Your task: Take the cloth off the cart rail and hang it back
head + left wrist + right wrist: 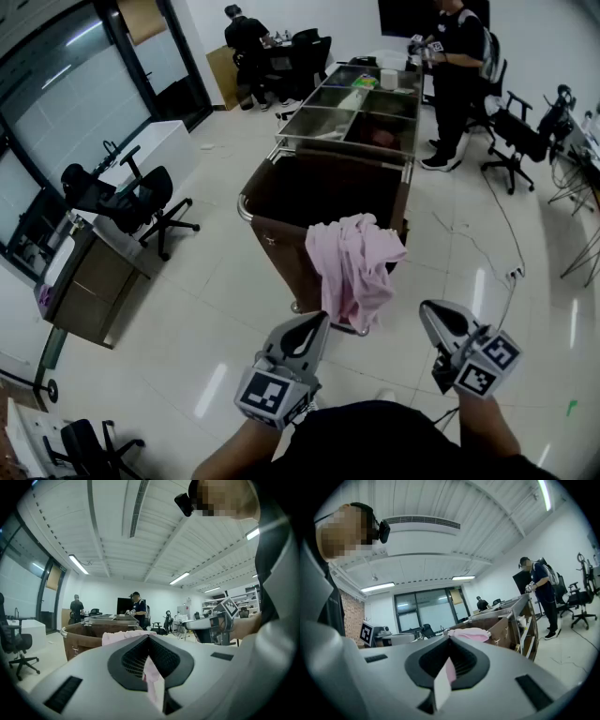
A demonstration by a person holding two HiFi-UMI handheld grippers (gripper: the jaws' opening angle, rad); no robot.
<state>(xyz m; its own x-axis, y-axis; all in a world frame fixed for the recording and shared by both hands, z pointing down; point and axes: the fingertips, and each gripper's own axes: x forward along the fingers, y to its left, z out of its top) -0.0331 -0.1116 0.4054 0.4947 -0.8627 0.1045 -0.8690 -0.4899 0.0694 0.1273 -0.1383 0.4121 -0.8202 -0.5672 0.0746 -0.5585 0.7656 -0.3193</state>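
The tongs are both pressed together and pinch nothing: the left gripper (314, 325) is held low at about 7 o'clock and the right gripper (433, 311) at about 5 o'clock, well apart and roughly level. Ahead of them at 12 o'clock, clear of both tips, the pink cloth (352, 262) is draped over the near rail (277, 223) of the brown cart (281, 261), bunched on top and trailing down the outer side. Past the cart, at 1 o'clock, a person in dark clothes (457, 75) stands on the pale floor.

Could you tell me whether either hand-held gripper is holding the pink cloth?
No, the pink cloth lies draped over the cart rail, apart from the left hand-held gripper and the right hand-held gripper.
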